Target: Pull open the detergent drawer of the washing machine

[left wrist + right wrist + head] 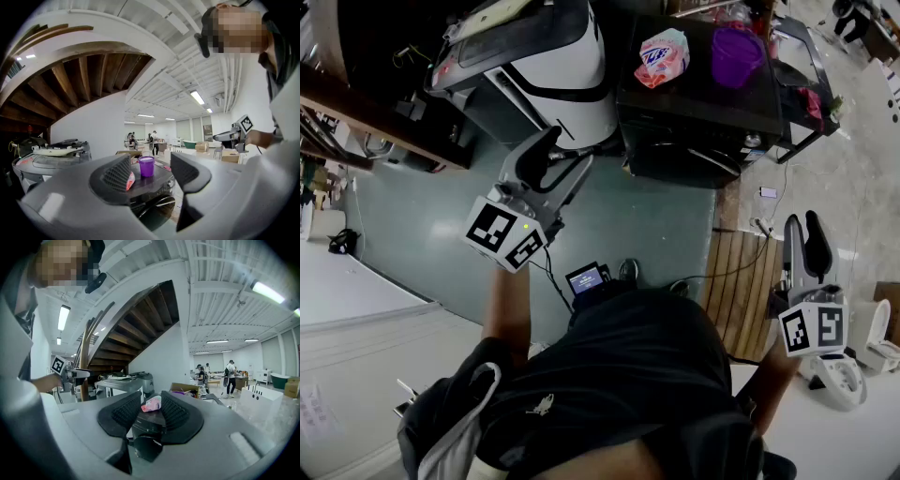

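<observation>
1. Detergent drawer not yet touched, too small to pick out; washing machine [694,103] well apart, ahead.
2. Left gripper [565,155] released, jaws wide, empty.
3. Right gripper [802,223] jaws slightly apart, empty.
4. Left: approach, grip, pull.

Washing machine [694,108] sits at the top of my head view, with a pink detergent bag [662,56] by the left edge of its top and a purple cup [737,54] nearer the right edge, the two apart. Left gripper [570,148] is over the green floor [647,225], jaws apart with nothing in them, tips near the white-and-grey appliance [553,75]. Right gripper [803,220] is well off right, past the wooden slats [741,281].
</observation>
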{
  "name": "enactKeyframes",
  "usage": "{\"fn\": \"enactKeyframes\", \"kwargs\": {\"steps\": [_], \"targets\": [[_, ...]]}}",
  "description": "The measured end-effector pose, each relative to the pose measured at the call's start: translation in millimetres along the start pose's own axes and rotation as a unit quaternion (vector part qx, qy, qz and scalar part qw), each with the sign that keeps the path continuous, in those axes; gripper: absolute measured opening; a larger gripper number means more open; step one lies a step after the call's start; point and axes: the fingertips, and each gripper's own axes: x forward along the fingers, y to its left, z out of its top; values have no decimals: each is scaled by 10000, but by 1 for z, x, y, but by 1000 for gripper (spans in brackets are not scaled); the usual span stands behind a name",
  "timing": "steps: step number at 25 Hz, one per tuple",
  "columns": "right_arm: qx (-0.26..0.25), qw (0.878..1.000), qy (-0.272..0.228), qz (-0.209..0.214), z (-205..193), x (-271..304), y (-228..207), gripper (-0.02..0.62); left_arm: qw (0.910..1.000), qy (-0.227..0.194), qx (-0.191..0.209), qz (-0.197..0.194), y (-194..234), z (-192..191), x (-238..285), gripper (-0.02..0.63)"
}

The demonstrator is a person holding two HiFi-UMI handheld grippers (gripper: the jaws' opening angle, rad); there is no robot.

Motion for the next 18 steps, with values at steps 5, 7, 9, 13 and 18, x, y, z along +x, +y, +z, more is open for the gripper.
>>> {"fn": "enactKeyframes", "kwargs": {"steps": [5,7,9,13,18], "targets": [[-36,9999,12,-106,1,8,16,118,9999,-23,-44,-142,17,-5,-2,288],[-40,9998,31,-171,0,11,22,118,9997,-21,-66,-216,23,-8,-1,288],[-40,9997,46,-238,0,12,27,118,9995,-24,-91,-302,28,-12,0,287],[126,9993,-118,-333,5,12,37,118,9988,-40,-138,-460,35,-16,2,288],[226,9992,-134,-289,3,11,35,141,9978,33,-329,-574,32,-28,12,287]]}}
